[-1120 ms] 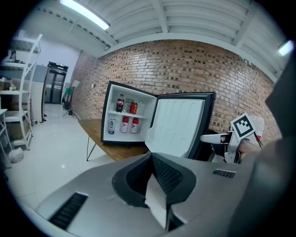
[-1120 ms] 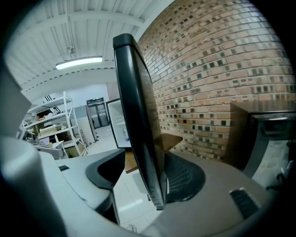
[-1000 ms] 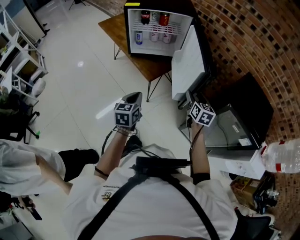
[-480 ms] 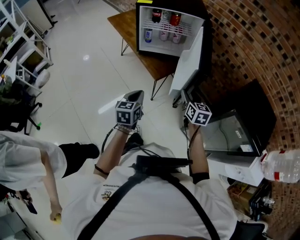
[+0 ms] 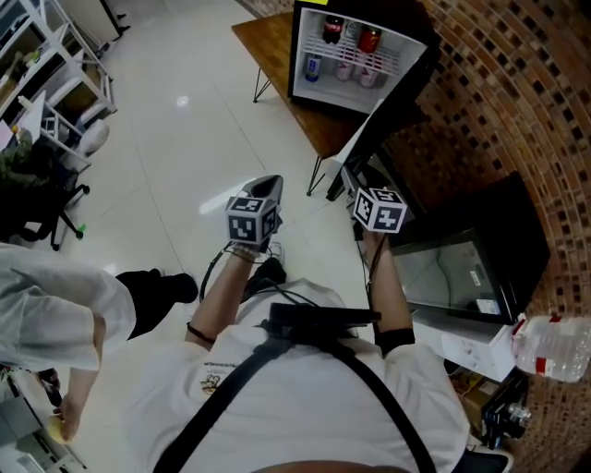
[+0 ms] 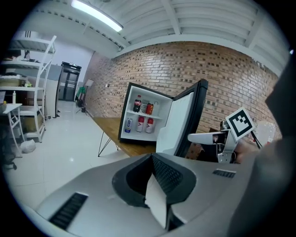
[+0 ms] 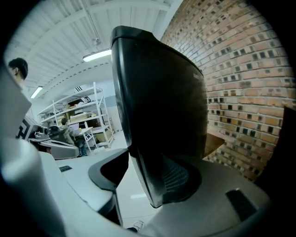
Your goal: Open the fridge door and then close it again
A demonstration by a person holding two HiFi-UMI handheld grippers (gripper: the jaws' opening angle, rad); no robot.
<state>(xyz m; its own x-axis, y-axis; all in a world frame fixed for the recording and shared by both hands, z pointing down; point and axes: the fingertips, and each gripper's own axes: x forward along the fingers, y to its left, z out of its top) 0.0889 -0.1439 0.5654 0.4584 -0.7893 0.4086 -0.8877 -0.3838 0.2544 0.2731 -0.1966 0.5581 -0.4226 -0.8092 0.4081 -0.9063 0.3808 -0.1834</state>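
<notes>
So the fridge [image 5: 392, 17] is parked at the brick-wall end of the table [image 5: 272, 42]. Its door [image 5: 383, 120] is swung well out past the table's edge, so the opening half looks done and the closing is what's left, as far as can be judged.

The door's free edge is taken between the fingers of the right gripper [image 7: 148, 181]. They're set wide and have just been opening a bit more. A gap is seen between the door and one finger, so nothing is really clamped. The left gripper [image 5: 265, 187] is held off to the side over the floor, fingers pressed together on nothing.

What could go wrong:
- With a hold that loose, the edge could be lost mid-swing and the door left ajar.
- It could be shoved too hard and the drinks knocked over.
- A finger could get pinched at the seal if not pulled clear in time.

Counted: one fridge, one door, one table, two grippers, three cans [image 5: 343, 69] on the lower shelf, and at least two drinks [image 5: 369, 39] on the upper one.
</notes>
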